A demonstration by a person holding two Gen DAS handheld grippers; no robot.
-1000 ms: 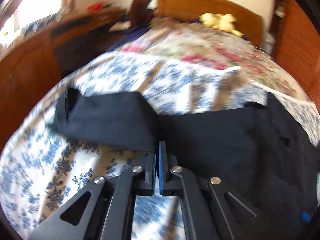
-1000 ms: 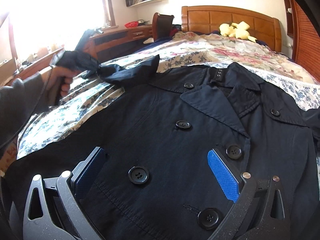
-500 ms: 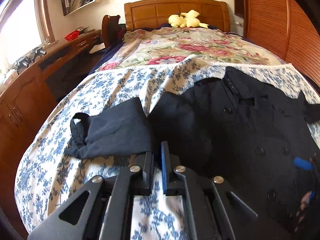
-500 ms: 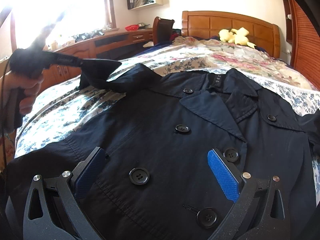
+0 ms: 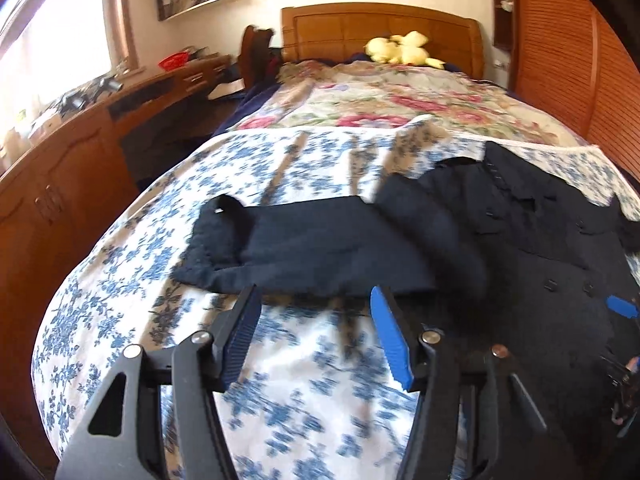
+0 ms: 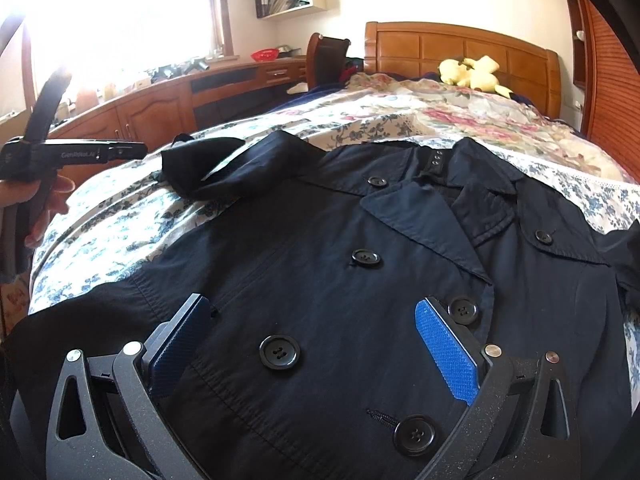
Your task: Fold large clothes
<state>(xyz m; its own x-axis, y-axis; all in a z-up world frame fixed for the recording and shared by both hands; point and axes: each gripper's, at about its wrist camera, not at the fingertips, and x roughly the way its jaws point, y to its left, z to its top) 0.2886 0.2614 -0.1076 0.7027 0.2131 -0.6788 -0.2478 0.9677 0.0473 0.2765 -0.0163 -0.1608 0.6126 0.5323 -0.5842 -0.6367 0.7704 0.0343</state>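
Dark coat: your navy double-breasted coat [image 6: 360, 280] lies face up, buttoned, across the blue-flowered bedspread [image 5: 304, 376], collar toward the headboard [image 6: 460, 48].

Sleeve: its sleeve [image 5: 304, 252] now rests flat on the bedspread, stretched straight out sideways from the shoulder, cuff end farthest from the body. A second ago you had it pinched and lifted; it has since been laid down.

Left gripper: your left gripper [image 5: 316, 332] had been clamped on the sleeve edge; its jaws are opening now, and nothing is between them. The sleeve's near edge lies just beyond the fingertips, apart from the pads.

Right gripper: your right gripper [image 6: 316, 344] has not shifted; it hangs over the coat front with fingers spread wide, buttons [image 6: 279, 352] visible between them, no cloth pinched.

Meaning for the fold: I judge the spreading of this sleeve finished, so the coat is laid out on this side and the folding itself not yet begun.

Watch: the far sleeve [image 6: 624, 264] looks bunched at the frame edge; it probably needs the same treatment.
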